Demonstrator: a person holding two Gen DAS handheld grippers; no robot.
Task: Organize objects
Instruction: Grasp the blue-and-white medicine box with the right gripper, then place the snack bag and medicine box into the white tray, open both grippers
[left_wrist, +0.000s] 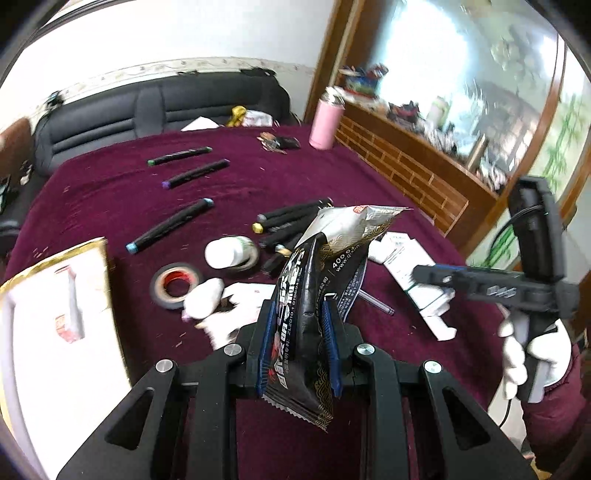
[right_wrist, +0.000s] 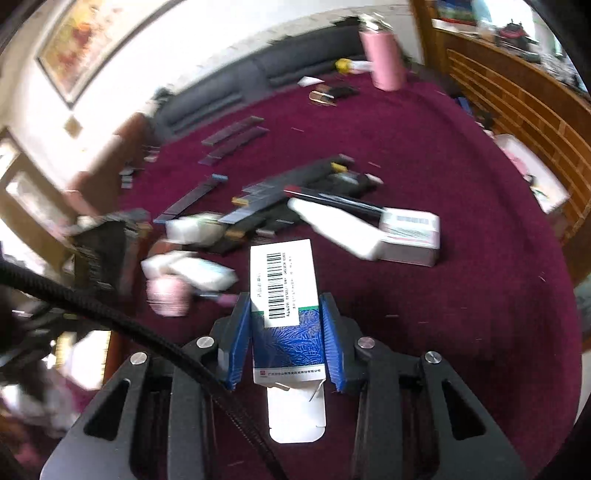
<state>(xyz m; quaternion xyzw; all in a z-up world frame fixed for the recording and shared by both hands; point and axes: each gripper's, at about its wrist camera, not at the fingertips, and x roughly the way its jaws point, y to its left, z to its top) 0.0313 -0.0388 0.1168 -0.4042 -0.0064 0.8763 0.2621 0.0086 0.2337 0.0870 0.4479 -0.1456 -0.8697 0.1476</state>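
We judge the sorting to be at an early or middle stage. Each of our tools carries one item, and most of the clutter lies loose on the maroon-covered table (left_wrist: 110, 184).

Taking the roll of dark tape (left_wrist: 176, 285) as our landmark: a white pill bottle (left_wrist: 221, 253) lies just behind it on a second, paler roll. A cluster of black markers (left_wrist: 291, 221) sits further behind and to its right. Three single markers (left_wrist: 170, 225) lie apart behind it, toward the black sofa (left_wrist: 147, 107). A pink bottle (left_wrist: 325, 123) stands at the far edge, well away from the tape. A white, gold-edged box (left_wrist: 55, 295) lies to its left. White cartons (left_wrist: 413, 273) lie well to its right. None of these looks grouped yet, though the three spaced markers may be a started row.

Our left tool (left_wrist: 295, 343) is closed on a black foil snack packet (left_wrist: 317, 280), held upright and lifted off the table. Our right tool (right_wrist: 286, 332) grips a blue-and-white medicine box (right_wrist: 282, 288) lengthwise, raised above the cloth with its opened flap toward the camera. In the left wrist view, the right tool (left_wrist: 436, 275) points inward over the cartons, held by a white-gloved hand (left_wrist: 517, 354). The blur in the right wrist view suggests it is moving.
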